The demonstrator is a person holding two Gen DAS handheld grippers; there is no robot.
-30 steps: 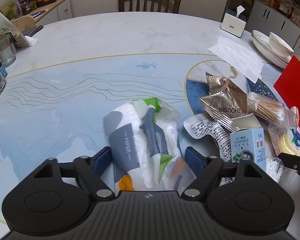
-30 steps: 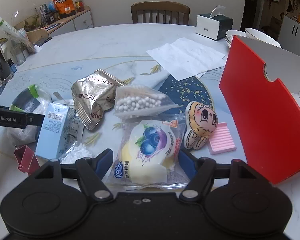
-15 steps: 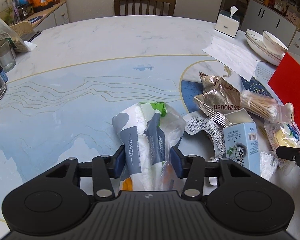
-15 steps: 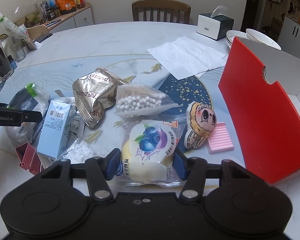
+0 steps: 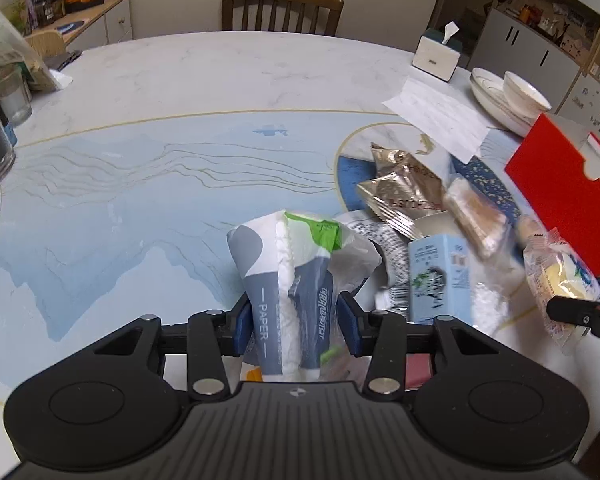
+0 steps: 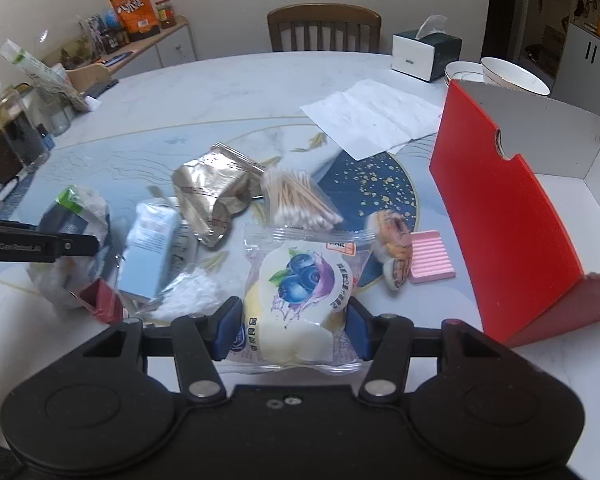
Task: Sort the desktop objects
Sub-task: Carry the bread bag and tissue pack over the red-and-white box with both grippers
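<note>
A soft pack of paper tissues [image 5: 292, 256], grey, white and green, sticks up between the blue pads of my left gripper [image 5: 296, 320]. Its jaws are closing and the pads press the pack's sides; the pack hangs lifted off the blue mat. My right gripper [image 6: 293, 330] is shut on a clear-wrapped blueberry bread [image 6: 300, 280], raised a little above the table. The bread [image 5: 560, 276] also shows at the right edge of the left wrist view. An open red box [image 6: 500, 216] with a white inside stands to the right.
Between the grippers lie a silver foil pack [image 6: 212, 188], a bag of cotton swabs [image 6: 296, 200], a light blue carton [image 6: 148, 252], a small plush toy [image 6: 394, 252] and a pink ridged pad [image 6: 432, 262]. Farther back are a paper sheet [image 6: 372, 116], a tissue box [image 6: 424, 54] and bowls [image 6: 512, 76].
Both grippers closed from wide open onto their packs, the left squeezing the tissue pack narrow. Both then rose, lifting tissue pack and bread off the table.
</note>
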